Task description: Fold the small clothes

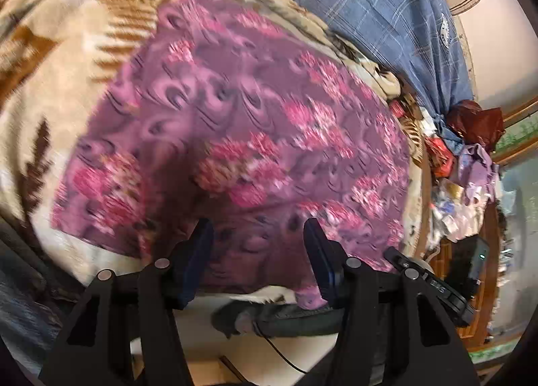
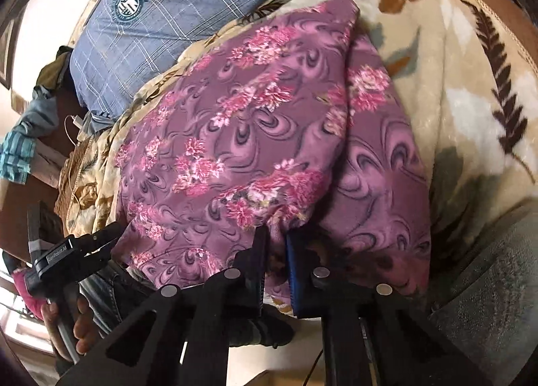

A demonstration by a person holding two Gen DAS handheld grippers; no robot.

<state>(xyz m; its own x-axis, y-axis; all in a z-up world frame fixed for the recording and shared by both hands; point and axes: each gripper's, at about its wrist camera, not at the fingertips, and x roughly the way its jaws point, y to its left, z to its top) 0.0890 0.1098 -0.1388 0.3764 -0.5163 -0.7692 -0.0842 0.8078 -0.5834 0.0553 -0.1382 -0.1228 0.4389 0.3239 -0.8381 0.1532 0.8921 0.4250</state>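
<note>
The right gripper [image 2: 274,234] is nearly closed, and a bunched bit of the purple floral garment [image 2: 255,137] near edge is pinched between its fingers [image 2: 260,251]. The left gripper [image 1: 257,228] is held about half open; the garment's near edge is seen between the fingers [image 1: 201,234], but the pads are not pressed on it, so nothing is gripped there. In the left wrist view, which is blurred, the garment is spread flat with its left and near edges straight on the beige leaf-print blanket [image 1: 67,50]. In the right wrist view one side is folded over, with a raised fold edge running away from the fingers and a second layer showing to its right. Bare blanket is left open along the garment's left side and beyond the fold on the right. The far side is bounded by a blue checked pillow [image 2: 161,9]. A cluttered pile [image 1: 470,164] is seen past the bed edge in the left wrist view.
</note>
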